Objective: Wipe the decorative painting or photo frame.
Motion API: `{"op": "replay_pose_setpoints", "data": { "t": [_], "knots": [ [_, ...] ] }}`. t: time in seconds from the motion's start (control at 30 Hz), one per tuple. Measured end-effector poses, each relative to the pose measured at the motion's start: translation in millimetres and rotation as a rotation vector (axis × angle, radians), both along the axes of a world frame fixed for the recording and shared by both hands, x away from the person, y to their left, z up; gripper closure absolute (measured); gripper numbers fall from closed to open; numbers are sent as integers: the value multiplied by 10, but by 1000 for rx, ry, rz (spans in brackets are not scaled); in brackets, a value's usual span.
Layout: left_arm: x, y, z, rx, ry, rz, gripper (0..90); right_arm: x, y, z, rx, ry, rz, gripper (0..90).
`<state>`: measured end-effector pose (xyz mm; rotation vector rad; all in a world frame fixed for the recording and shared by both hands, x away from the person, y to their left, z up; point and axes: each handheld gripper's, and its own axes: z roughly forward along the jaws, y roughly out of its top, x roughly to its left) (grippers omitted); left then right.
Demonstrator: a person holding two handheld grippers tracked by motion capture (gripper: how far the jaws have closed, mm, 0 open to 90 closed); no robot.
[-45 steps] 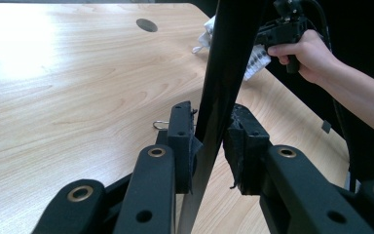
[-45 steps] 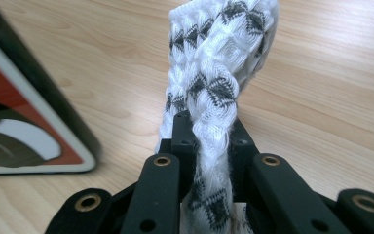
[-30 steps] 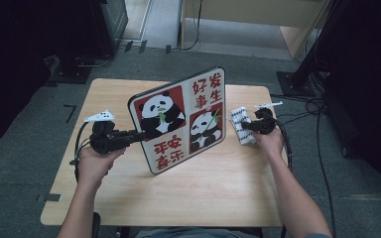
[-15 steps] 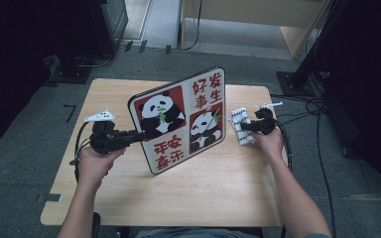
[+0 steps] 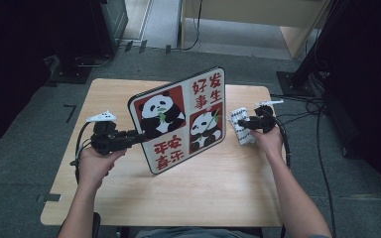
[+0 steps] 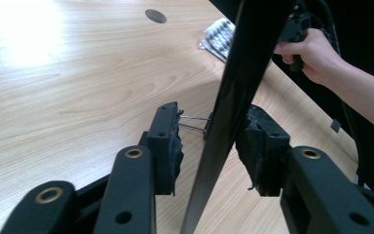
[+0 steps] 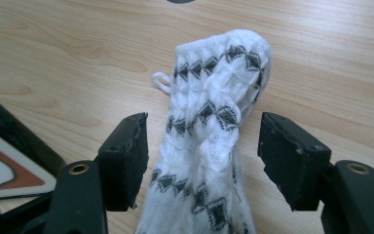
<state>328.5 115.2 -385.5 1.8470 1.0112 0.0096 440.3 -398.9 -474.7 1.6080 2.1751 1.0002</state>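
No containers on the bench (image 5: 178, 193). Panda sign board (image 5: 178, 119) stands tilted on its lower edge at bench centre, picture side facing the person. Left hand-held gripper (image 5: 138, 137) sits at the board's 9 o'clock edge; in the left gripper view the board's dark edge (image 6: 233, 92) runs up between the jaws, with a gap to the left pad (image 6: 168, 146), while the right pad (image 6: 258, 151) lies close behind the board, contact unclear. Jaws have just been opening, so this one reads as released, board still between the jaws. A thin wire stand (image 6: 192, 123) shows behind the board near the bench.

Rolled white sock (image 5: 241, 126) with black diamond pattern lies on the bench at 3 o'clock of the board, just beside it. Right hand-held gripper (image 5: 245, 124) is over it; in the right gripper view the sock (image 7: 209, 131) lies between the jaws with clear gaps both sides, released, jaws just been opening.

Versus the earlier frames: board, sock and both hands in the same spots, no visible shift.
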Motion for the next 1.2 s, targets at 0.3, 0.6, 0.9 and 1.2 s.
{"op": "replay_pose_setpoints", "data": {
  "t": [0.3, 0.6, 0.9, 1.2],
  "knots": [
    [12, 3, -41, 8, -3, 12, 535, -121, 9, 149, -3, -13, 20, 355],
    [37, 16, -84, 17, 5, 29, 489, -278, 37, 260, -7, -38, 50, 355],
    [68, 46, -136, 28, -7, 43, 457, -364, 70, 312, 4, -44, 71, 357],
    [125, 50, -178, 25, 1, 32, 450, -457, 90, 342, 18, -53, 78, 363]
  ]
}}
